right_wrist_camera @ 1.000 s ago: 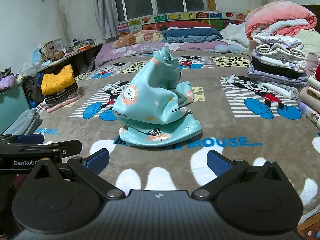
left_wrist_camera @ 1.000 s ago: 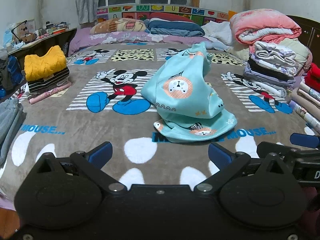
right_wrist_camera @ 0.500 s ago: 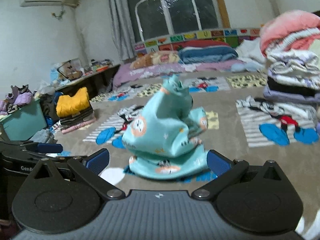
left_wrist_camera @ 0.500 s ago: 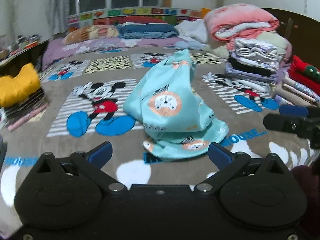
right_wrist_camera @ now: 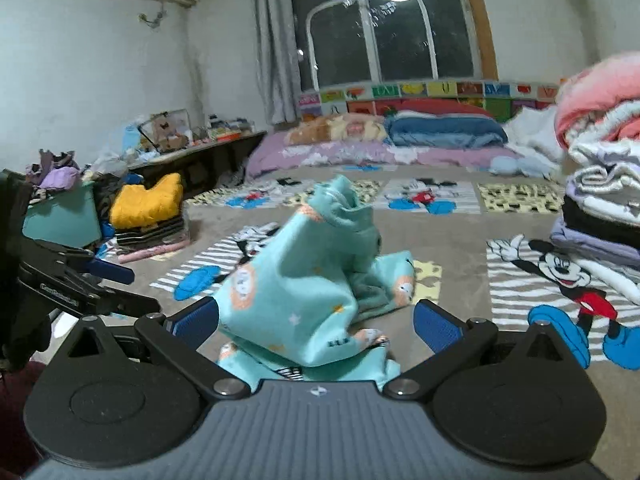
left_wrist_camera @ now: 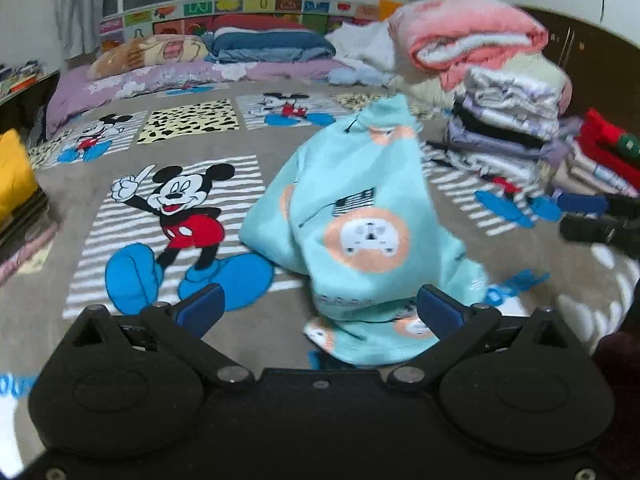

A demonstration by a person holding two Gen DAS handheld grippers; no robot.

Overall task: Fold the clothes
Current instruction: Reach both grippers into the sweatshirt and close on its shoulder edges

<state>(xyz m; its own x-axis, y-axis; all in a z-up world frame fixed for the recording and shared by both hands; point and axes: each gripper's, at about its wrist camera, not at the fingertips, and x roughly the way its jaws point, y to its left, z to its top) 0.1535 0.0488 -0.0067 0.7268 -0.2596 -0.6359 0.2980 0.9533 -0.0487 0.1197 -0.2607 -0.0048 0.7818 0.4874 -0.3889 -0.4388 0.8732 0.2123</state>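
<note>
A crumpled light-teal garment (left_wrist_camera: 360, 236) with round orange prints is heaped on the brown Mickey Mouse blanket (left_wrist_camera: 168, 264). My left gripper (left_wrist_camera: 318, 310) is open just in front of the heap, which reaches in between its blue pads. The right gripper (right_wrist_camera: 316, 322) is open too, close to the same garment (right_wrist_camera: 308, 292), whose lower folds lie between its fingers. Neither holds cloth. The right gripper's blue-tipped fingers (left_wrist_camera: 592, 216) show at the right edge of the left wrist view; the left gripper (right_wrist_camera: 80, 280) shows at the left of the right wrist view.
A tall stack of folded clothes (left_wrist_camera: 508, 120) topped by a pink blanket (left_wrist_camera: 468, 36) lines the right side. A yellow sweater (right_wrist_camera: 148, 200) on a low folded pile sits at the left. Pillows and quilts (right_wrist_camera: 440, 128) lie at the bed's far end, under the window.
Both grippers have moved forward to the teal garment, which now fills the space between their fingers. The garment itself has not shifted.
</note>
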